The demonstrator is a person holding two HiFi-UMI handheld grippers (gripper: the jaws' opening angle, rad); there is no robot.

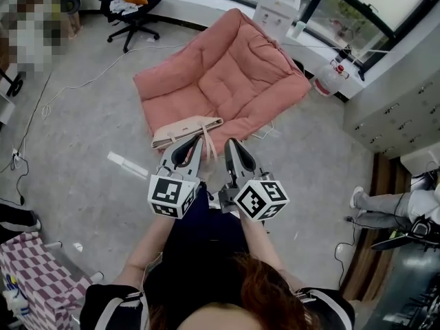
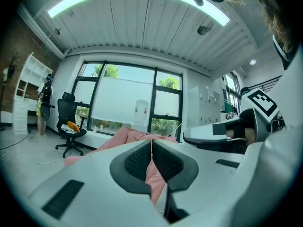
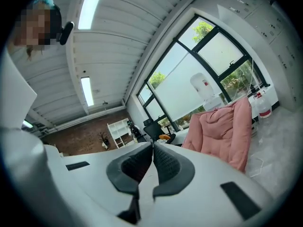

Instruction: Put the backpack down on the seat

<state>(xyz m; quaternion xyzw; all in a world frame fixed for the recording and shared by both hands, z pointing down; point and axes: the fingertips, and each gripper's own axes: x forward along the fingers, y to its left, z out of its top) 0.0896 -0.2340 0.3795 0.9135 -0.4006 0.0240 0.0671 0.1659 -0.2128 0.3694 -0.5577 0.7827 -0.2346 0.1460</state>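
The pink cushioned floor seat (image 1: 227,74) lies open on the grey floor ahead of me. A beige backpack (image 1: 184,130) rests at the seat's near edge, and a strap of it trails down between my two grippers. My left gripper (image 1: 198,139) and right gripper (image 1: 230,143) are held side by side above the backpack, pointing toward the seat. Both are shut, tips together, with nothing seen clamped. In the left gripper view the left gripper (image 2: 151,143) shows pink in the gap behind its tips. The right gripper (image 3: 152,144) faces the seat (image 3: 222,126).
A black office chair (image 1: 130,9) stands at the back left and a white cabinet (image 1: 275,9) behind the seat. A water jug (image 1: 330,78) and grey lockers (image 1: 399,108) are at the right. Cables cross the floor (image 1: 69,88). A person's legs (image 1: 385,208) show at the right.
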